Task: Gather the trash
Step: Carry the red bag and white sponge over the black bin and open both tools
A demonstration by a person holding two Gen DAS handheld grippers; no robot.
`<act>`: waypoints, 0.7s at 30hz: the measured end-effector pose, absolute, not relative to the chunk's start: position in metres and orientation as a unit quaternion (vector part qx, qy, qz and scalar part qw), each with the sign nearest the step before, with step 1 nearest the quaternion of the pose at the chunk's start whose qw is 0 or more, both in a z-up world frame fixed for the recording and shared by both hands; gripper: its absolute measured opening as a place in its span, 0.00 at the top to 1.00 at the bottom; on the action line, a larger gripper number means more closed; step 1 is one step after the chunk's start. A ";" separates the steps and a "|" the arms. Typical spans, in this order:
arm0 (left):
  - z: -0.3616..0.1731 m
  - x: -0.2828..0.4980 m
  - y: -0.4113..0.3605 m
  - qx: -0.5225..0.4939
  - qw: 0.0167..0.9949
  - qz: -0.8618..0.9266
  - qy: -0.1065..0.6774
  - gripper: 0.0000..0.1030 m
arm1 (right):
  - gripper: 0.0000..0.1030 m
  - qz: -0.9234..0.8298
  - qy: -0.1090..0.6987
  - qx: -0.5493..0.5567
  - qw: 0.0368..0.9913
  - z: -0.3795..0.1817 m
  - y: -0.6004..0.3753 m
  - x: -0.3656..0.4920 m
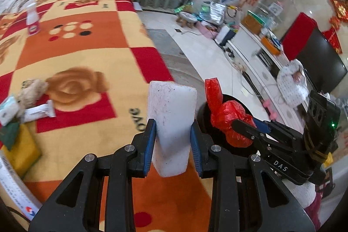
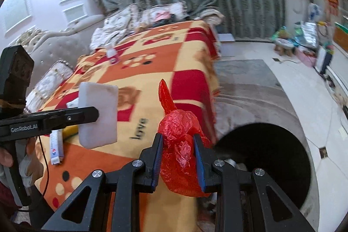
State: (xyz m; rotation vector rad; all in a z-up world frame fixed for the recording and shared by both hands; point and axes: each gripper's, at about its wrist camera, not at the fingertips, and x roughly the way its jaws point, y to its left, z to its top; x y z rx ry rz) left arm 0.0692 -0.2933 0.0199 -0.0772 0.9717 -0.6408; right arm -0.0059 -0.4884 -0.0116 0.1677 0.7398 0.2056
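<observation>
While the left tongs (image 1: 173, 140) clamp a white foam block (image 1: 171, 123) and the right tongs (image 2: 178, 160) pinch a knotted red plastic bag (image 2: 180, 145), both loads hang just beside the black bin (image 2: 271, 158) at the bed's (image 2: 152, 79) edge. Carrying seems done; next comes centring over the opening and releasing. More litter (image 1: 39, 112) waits farther along the blanket.

Checkered orange blanket (image 1: 87, 53) covers the bed; a white bottle (image 1: 32, 21) and wrappers (image 1: 40, 112) lie on it.

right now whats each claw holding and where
Left claw: white foam block, pinched near its lower end. Right claw: knotted red plastic bag, pinched around its middle.
</observation>
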 end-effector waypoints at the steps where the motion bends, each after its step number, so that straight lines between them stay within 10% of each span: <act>1: 0.019 0.068 -0.300 -0.035 0.833 -0.306 0.460 0.72 | 0.75 0.095 0.362 0.084 0.924 -0.013 -0.495 -0.008; 21: -0.010 0.063 -0.389 -0.023 0.786 -0.360 0.502 0.72 | 0.75 0.025 0.375 0.128 0.918 -0.040 -0.573 -0.035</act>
